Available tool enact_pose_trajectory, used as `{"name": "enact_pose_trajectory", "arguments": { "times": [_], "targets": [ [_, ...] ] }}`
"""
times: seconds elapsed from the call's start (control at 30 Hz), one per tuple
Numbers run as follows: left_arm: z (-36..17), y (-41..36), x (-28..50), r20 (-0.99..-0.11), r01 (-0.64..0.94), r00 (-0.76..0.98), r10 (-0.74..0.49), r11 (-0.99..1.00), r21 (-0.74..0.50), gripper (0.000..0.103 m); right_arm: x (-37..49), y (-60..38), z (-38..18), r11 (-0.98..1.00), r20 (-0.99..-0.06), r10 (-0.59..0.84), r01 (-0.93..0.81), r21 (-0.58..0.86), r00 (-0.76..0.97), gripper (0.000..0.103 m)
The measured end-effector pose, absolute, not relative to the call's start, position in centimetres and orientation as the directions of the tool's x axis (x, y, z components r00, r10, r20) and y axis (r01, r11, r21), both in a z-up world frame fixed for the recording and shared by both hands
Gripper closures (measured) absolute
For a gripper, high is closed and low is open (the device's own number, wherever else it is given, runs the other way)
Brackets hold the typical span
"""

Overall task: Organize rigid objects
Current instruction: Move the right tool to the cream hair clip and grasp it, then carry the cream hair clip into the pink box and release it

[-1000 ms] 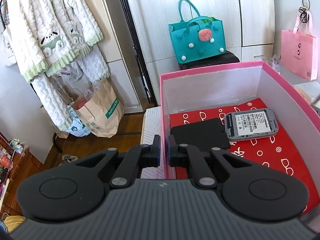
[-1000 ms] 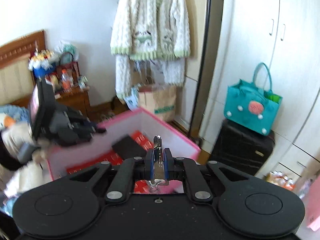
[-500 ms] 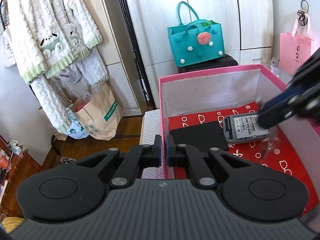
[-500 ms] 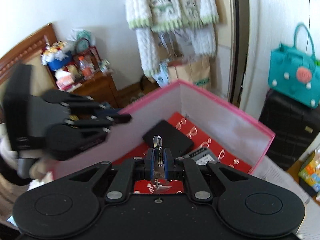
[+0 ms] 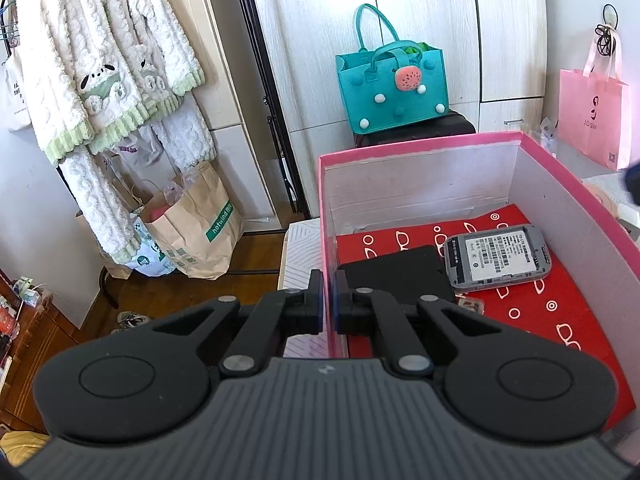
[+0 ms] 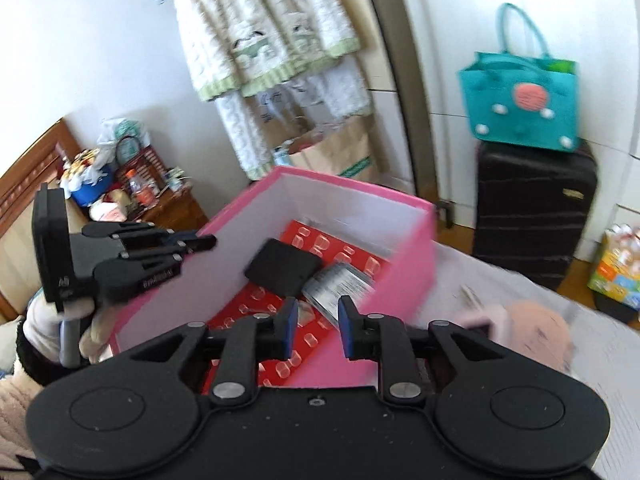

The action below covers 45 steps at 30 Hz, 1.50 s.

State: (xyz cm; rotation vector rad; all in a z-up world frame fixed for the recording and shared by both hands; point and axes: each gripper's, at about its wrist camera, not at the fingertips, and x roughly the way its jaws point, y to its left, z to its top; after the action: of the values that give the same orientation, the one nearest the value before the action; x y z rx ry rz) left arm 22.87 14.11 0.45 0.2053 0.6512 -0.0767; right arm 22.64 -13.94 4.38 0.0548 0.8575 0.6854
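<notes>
A pink box (image 5: 420, 148) with a red patterned floor holds a black flat case (image 5: 394, 270), a grey device with a label (image 5: 496, 258) and a small clear item (image 5: 472, 305) near the case. My left gripper (image 5: 329, 304) is shut on the box's left wall. The box also shows in the right wrist view (image 6: 404, 280), with the black case (image 6: 282, 266) and grey device (image 6: 340, 286) inside. My right gripper (image 6: 317, 330) is open and empty above the box's near edge. The left gripper (image 6: 200, 242) shows at the box's left wall.
A teal bag (image 5: 390, 80) sits on a black suitcase (image 6: 532, 212) by the wardrobe. A pink bag (image 5: 594, 114) hangs at right. A paper bag (image 5: 192, 224) and hanging white clothes (image 5: 108, 80) stand at left. A pink soft item (image 6: 536, 332) lies right of the box.
My right gripper has opened and let go of the small metal item it held. It has drawn back from inside the box. My left gripper has stayed on the box wall.
</notes>
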Motion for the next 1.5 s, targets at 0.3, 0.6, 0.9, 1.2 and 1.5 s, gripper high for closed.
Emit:
{"name": "enact_pose_trajectory", "arguments": {
  "times": [0.3, 0.6, 0.9, 1.2, 1.5],
  "targets": [
    [0.5, 14.2, 22.9, -0.609, 0.133, 0.793, -0.008, 0.978, 0.159, 0.098, 17.6, -20.9, 2.2, 0.883, -0.744, 0.446, -0.383, 0.273, 0.498, 0.061],
    [0.4, 14.2, 22.9, -0.61, 0.133, 0.792, -0.005, 0.977, 0.165, 0.098, 14.1, -23.8, -1.9, 0.939, -0.816, 0.259, -0.331, 0.089, 0.517, 0.047],
    [0.4, 14.5, 22.7, -0.613, 0.13, 0.79, -0.007, 0.979, 0.157, 0.097, 13.1, -23.4, -3.9, 0.898, -0.823, 0.202, -0.436, -0.061, 0.532, 0.032],
    [0.3, 14.5, 22.7, -0.625, 0.135, 0.78, -0.008, 0.979, 0.155, 0.097, 13.4, -23.4, -5.6, 0.898, -0.829, 0.149, -0.425, -0.115, 0.54, 0.031],
    [0.3, 14.4, 22.7, -0.624, 0.131, 0.781, -0.005, 0.979, 0.156, 0.097, 13.9, -23.6, -5.2, 0.912, -0.825, 0.27, -0.407, 0.053, 0.496, 0.048]
  ]
}}
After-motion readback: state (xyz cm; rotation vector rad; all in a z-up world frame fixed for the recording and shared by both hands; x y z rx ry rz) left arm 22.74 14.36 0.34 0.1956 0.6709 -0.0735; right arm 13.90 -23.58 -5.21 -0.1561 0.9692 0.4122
